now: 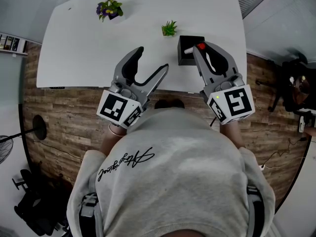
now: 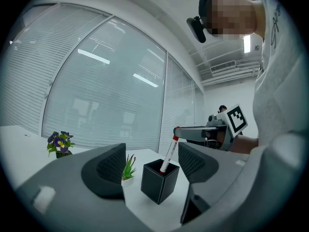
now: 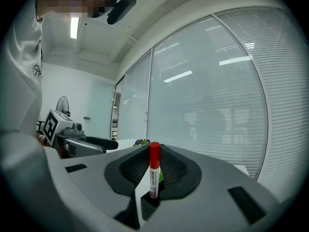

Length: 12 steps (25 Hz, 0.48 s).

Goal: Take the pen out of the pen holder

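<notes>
Currently the right tool (image 1: pixel 198 49) pinches the pen (image 3: pixel 154 170) near its red cap, lower end inside the pen holder (image 2: pixel 160 180) on the table (image 1: pixel 89 48); a slanted pull could topple the holder. Meanwhile the left tool (image 1: pixel 153 59) gapes empty.

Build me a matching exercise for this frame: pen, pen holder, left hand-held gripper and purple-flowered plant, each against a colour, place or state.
Things:
1. pen
2. pen holder
3. left hand-held gripper
4. purple-flowered plant

States:
A. jaws apart, nothing held
B. black box, standing open-topped
C. far side of the white table, to the left
D. red-capped, gripped by the right hand-held gripper

Pairs: 1-D, 2-B, 3-A, 4-C
</notes>
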{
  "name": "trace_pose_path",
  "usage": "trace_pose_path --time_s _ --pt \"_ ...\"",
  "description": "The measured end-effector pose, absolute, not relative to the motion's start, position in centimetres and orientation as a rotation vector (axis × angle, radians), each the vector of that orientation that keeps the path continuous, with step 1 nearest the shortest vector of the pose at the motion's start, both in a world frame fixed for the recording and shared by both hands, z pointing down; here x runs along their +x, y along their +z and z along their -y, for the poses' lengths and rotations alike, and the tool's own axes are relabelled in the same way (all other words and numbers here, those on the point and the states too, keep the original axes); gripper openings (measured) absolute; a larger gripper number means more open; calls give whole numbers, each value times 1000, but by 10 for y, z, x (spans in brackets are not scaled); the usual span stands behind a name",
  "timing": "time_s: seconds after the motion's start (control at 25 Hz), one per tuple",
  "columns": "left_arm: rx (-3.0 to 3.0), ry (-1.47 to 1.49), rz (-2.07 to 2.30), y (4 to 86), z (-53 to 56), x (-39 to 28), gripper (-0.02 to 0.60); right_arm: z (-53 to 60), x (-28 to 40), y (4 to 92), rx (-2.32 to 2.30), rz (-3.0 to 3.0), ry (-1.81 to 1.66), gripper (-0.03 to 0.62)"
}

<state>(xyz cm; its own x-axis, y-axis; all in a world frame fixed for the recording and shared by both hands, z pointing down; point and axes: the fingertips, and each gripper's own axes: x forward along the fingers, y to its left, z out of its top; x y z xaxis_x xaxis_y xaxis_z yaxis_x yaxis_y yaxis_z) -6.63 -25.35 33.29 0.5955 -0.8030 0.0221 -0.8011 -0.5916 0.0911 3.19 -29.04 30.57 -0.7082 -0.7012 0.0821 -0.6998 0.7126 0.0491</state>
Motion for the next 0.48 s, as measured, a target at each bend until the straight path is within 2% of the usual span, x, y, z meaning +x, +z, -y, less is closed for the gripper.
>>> trace_pose_path --time_s 0.48 --pt "2740 -46 1357 327 254 -59 325 285 39 292 1181 2834 -49 63"
